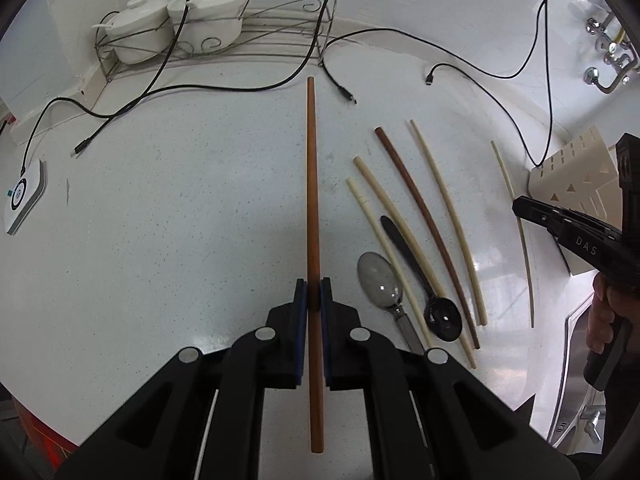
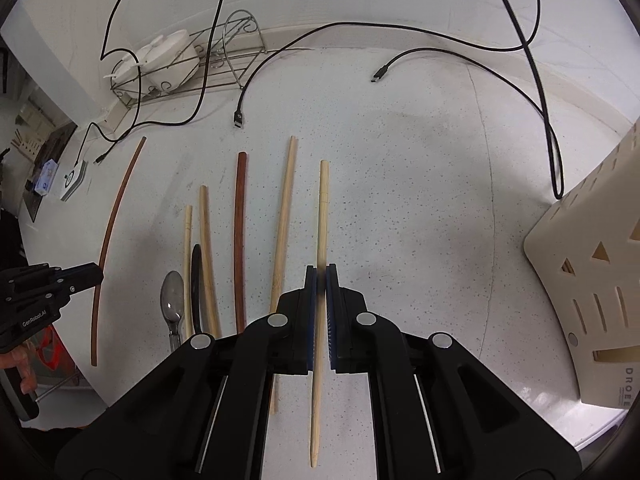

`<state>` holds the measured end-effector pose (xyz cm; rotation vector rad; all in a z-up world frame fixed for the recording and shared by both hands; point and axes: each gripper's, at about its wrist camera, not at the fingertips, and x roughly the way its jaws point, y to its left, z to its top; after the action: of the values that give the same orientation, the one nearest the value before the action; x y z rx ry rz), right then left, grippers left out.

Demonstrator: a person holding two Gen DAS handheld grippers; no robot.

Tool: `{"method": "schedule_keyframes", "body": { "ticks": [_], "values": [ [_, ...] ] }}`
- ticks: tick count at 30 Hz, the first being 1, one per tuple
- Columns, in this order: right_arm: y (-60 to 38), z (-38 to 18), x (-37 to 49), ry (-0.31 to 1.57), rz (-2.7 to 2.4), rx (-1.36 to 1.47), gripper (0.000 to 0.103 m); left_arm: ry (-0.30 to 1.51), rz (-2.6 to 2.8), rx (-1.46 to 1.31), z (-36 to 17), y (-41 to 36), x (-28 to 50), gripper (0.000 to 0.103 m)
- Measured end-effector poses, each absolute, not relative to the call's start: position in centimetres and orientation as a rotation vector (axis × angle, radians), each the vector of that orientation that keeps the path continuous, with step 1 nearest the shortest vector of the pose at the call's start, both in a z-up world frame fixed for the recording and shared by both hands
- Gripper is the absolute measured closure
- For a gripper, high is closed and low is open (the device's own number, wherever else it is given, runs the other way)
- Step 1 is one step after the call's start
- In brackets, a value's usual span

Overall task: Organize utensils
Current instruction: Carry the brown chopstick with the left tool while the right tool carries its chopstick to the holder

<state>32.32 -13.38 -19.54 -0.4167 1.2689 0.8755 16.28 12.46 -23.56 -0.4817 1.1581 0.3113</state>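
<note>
In the left wrist view my left gripper [image 1: 314, 292] is shut on a reddish-brown chopstick [image 1: 311, 184], held clear of the white counter [image 1: 180, 220]. Beside it lie several pale chopsticks [image 1: 444, 208], a dark brown chopstick [image 1: 420, 204], a metal spoon [image 1: 378, 284] and a black spoon [image 1: 442, 316]. In the right wrist view my right gripper [image 2: 321, 276] is shut on a pale bamboo chopstick [image 2: 322, 208]. That view also shows the left gripper [image 2: 96, 276] with its reddish-brown chopstick [image 2: 116, 216] at the left edge. The right gripper [image 1: 520, 206] appears at the right edge of the left wrist view.
A cream perforated utensil holder [image 2: 592, 264] stands at the right. A wire rack [image 1: 280, 28] with white lidded bowls [image 1: 140, 24] sits against the back wall. Black cables [image 1: 200, 88] trail across the counter. A white charger pad [image 1: 24, 196] lies at the left, a sink rim [image 1: 576, 360] at the right.
</note>
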Motion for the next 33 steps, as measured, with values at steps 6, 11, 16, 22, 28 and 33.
{"method": "schedule_keyframes", "body": {
  "ticks": [6,11,16,22,28,33],
  "values": [
    [-15.3,-16.4,32.9,1.207,0.843,-0.348,0.099,1.06,0.262,-0.456,-20.9,11.2,17.3,0.097],
    [-17.5,-13.4,33.2,1.12,0.787,-0.31,0.099,0.989,0.203,-0.419,-19.1,9.4,19.2,0.097],
    [-20.0,-10.9,33.4,1.031,0.719,-0.277,0.099,0.923,0.126,-0.39,-17.5,7.2,21.2,0.097],
    [-23.5,-8.2,34.1,0.939,0.629,-0.218,0.099,0.864,0.023,-0.357,-15.4,4.8,24.3,0.097],
    [-27.5,-5.4,34.9,0.811,0.536,-0.146,0.099,0.771,-0.068,-0.306,-12.4,1.9,27.5,0.097],
    [-31.1,-3.5,35.1,0.654,0.464,-0.104,0.099,0.643,-0.143,-0.261,-9.5,-1.1,29.8,0.097]
  ]
}}
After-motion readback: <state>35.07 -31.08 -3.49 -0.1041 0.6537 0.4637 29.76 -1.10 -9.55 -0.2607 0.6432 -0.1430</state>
